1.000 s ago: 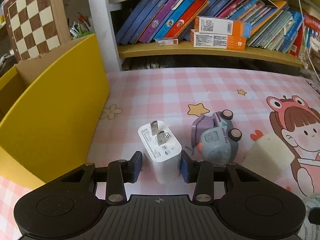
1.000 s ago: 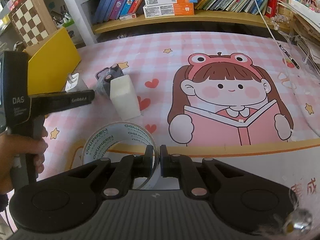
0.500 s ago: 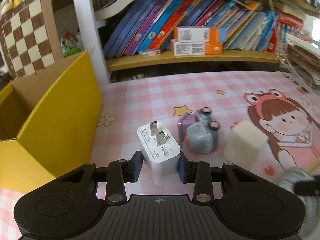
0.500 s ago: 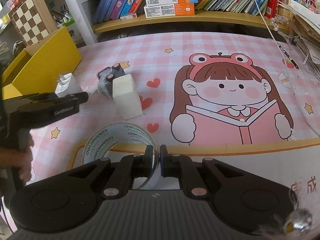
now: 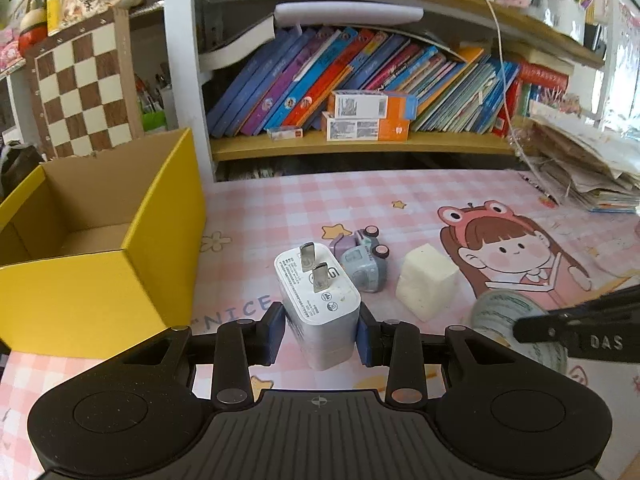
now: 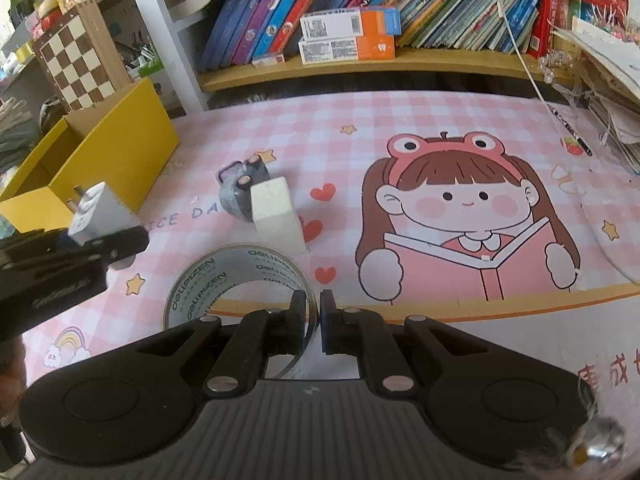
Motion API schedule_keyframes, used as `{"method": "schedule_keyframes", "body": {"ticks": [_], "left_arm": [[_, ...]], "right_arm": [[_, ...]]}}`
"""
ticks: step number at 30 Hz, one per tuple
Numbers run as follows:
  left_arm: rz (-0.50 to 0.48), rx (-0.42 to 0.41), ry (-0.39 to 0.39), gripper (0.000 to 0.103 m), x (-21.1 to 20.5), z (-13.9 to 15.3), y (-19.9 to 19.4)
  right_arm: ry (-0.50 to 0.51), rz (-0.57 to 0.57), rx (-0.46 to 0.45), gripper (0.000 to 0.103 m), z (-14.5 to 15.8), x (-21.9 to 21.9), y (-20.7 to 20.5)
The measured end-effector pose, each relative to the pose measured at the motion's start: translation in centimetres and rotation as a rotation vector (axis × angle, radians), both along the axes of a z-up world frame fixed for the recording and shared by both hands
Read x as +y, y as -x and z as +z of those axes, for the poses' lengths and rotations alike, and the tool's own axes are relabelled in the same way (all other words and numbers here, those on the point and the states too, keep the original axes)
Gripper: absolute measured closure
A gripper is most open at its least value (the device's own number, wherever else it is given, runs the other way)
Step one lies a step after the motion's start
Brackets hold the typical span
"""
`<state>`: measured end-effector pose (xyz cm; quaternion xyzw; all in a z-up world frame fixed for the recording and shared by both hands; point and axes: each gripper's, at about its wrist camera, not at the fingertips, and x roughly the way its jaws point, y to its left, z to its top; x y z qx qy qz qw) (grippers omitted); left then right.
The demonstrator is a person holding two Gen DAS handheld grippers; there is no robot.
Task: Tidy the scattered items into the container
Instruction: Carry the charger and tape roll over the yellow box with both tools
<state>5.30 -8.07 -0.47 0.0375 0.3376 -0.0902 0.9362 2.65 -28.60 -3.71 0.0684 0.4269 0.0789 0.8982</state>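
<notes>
While my left gripper (image 5: 320, 336) pinches the white charger (image 5: 318, 300) clear of the mat, my right gripper (image 6: 313, 322) clamps the tape roll's (image 6: 236, 280) wall; beyond lie the foam block (image 5: 426, 282), toy car (image 5: 362, 260) and yellow box (image 5: 120, 240).

Both grippers are matte black plastic. The left gripper (image 5: 320, 336) has blue pads (image 5: 275, 334), silver screws on its linkage arms, ribbed housing and two round discs. The right gripper (image 6: 313, 322) looks alike, with "DAS" printed in white on its side.
</notes>
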Motion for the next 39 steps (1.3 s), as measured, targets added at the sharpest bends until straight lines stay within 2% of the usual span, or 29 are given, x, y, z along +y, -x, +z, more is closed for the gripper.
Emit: {"method": "schedule_keyframes", "body": {"ticks": [15, 29, 39], "left_arm": [[-0.06, -0.012, 0.002, 0.068, 4.7, 2.1, 3.1], [-0.074, -0.072, -0.007, 0.068, 10.2, 4.3, 4.3], [-0.048, -0.106, -0.013, 0.068, 13.9, 5.3, 4.7]], "right_arm": [[0.009, -0.002, -0.019, 0.096, 1.4, 4.9, 1.4], [0.025, 0.018, -0.051, 0.096, 2.8, 11.0, 1.6], [0.036, 0.043, -0.073, 0.096, 3.7, 14.8, 1.4]]}}
